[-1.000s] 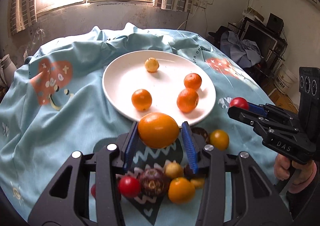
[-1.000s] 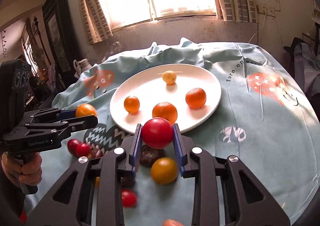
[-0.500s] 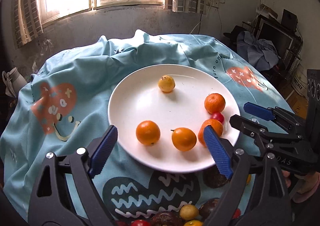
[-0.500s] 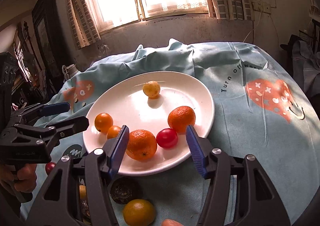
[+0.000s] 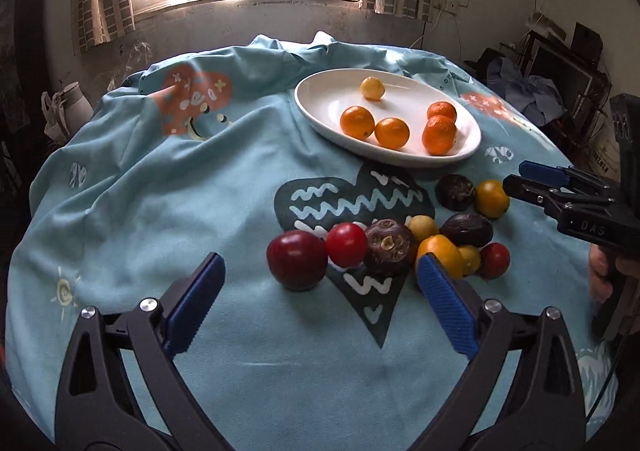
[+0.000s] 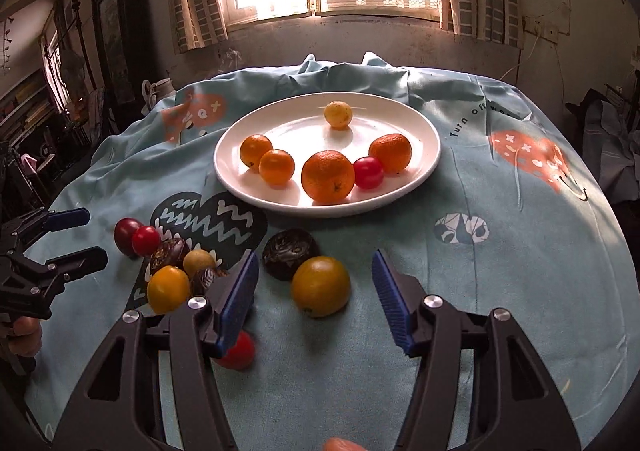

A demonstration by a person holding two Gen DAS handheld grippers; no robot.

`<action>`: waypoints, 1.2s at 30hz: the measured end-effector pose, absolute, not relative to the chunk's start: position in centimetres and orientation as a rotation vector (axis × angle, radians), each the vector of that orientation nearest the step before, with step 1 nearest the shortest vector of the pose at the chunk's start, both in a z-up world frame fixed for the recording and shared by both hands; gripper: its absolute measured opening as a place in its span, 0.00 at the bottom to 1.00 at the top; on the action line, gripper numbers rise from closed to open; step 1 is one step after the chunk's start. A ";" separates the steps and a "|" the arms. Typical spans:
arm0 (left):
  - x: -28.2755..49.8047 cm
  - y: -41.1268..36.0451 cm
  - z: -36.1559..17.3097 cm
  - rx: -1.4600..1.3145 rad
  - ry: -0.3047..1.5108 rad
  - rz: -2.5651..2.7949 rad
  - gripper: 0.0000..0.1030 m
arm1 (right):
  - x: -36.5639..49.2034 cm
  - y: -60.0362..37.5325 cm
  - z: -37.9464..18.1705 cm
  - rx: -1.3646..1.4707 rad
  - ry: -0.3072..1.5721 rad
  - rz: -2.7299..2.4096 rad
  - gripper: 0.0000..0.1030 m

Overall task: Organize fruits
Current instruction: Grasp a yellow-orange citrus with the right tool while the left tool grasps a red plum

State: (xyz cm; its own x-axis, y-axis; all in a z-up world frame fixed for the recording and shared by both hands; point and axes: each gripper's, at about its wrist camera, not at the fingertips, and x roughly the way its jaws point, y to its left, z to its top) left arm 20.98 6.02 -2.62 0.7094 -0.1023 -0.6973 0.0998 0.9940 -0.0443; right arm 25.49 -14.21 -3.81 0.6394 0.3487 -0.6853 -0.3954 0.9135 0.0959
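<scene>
Both grippers hold nothing. Left gripper [image 5: 320, 283], low in its own view, has its blue jaws opening wide, with a dark red plum [image 5: 297, 259] on the cloth between them. Right gripper [image 6: 314, 289] stands half open around a round yellow-orange fruit [image 6: 320, 286] on the light blue tablecloth [image 6: 500, 251]. Behind, mid-frame, the round white plate [image 6: 248, 187] holds four oranges, one yellow fruit and one red tomato [image 6: 368, 172].
</scene>
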 end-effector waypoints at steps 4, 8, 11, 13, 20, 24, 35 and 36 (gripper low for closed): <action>20.7 6.7 -2.5 -0.051 0.756 -0.111 0.96 | 25.4 -13.5 -5.0 -0.141 0.785 0.396 0.57; 20.9 6.8 -3.0 -0.048 0.782 -0.087 0.96 | 26.1 -13.8 -5.9 -0.109 0.834 0.406 0.57; 20.6 6.6 -2.8 -0.043 0.771 -0.097 0.96 | 26.3 -13.8 -6.0 -0.106 0.842 0.409 0.57; 20.4 6.5 -2.7 -0.029 0.760 -0.093 0.96 | 26.2 -13.6 -6.1 -0.106 0.846 0.417 0.57; 20.5 6.4 -2.8 -0.016 0.770 -0.080 0.96 | 26.5 -13.3 -6.5 -0.105 0.857 0.432 0.50; 20.4 6.4 -2.7 -0.010 0.759 -0.080 0.96 | 26.6 -13.2 -6.6 -0.109 0.858 0.425 0.47; 20.7 6.2 -3.3 0.018 0.776 -0.087 0.95 | 26.7 -13.8 -6.1 -0.092 0.851 0.403 0.36; 20.8 6.2 -3.5 0.026 0.780 -0.088 0.94 | 26.6 -14.2 -5.7 -0.074 0.840 0.396 0.36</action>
